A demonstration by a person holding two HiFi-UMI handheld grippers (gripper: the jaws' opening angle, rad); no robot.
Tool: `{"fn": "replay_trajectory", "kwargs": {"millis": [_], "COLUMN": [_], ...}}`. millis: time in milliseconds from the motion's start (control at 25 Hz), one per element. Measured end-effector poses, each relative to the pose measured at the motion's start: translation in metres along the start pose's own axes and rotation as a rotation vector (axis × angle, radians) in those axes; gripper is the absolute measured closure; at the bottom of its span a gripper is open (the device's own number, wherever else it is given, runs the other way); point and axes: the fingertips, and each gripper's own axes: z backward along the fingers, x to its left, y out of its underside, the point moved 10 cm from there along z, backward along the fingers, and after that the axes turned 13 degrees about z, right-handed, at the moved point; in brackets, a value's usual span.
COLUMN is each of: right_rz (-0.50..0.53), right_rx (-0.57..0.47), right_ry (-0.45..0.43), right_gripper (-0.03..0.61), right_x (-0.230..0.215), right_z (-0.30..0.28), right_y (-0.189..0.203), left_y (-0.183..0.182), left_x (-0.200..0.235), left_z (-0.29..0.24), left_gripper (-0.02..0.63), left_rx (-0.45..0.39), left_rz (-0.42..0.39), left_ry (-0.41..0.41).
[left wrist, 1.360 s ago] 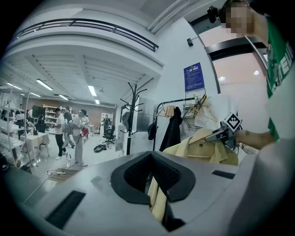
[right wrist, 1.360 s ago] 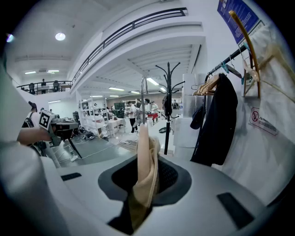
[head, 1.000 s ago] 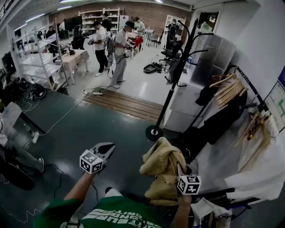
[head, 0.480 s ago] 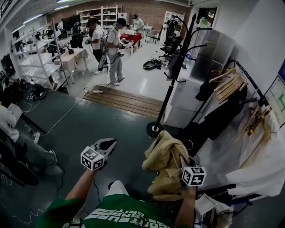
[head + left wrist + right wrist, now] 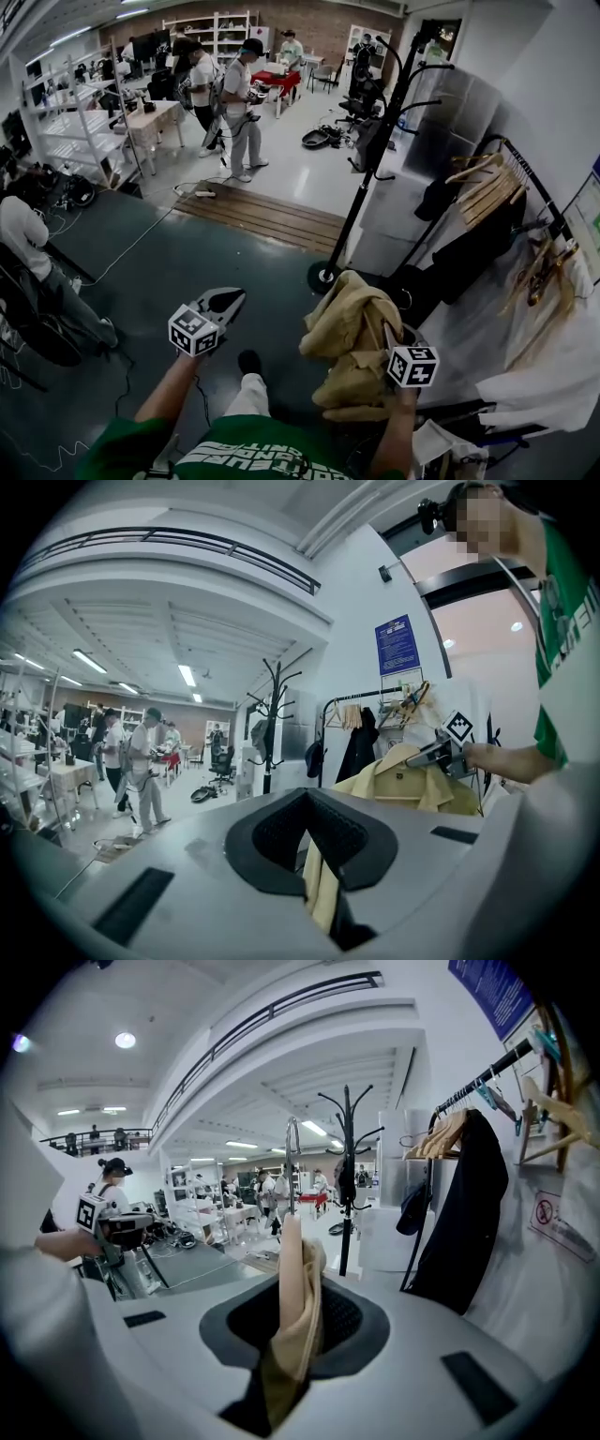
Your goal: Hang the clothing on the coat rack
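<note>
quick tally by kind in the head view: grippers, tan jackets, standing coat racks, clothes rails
grippers: 2, the left gripper and the right gripper
tan jacket: 1
standing coat rack: 1
clothes rail: 1
total: 5
</note>
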Motion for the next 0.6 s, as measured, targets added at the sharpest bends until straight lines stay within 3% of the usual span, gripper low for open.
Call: {"fn": "replay_trajectory", "kwargs": {"millis": [600], "right_rz": [0.022], "right_rx": [-0.011], "right_ry": [-0.018], "right_gripper": [0.506], "right_x": [-0.012], "right_z": [-0.081], "right_y": [-0.05], "left_y": [-0.027], "left_x": [0.066], "left_z": [-0.037], "left_gripper": [0.609], "left_rx": [-0.04], "left_rz": [-0.005], "left_ry": [0.009]}}
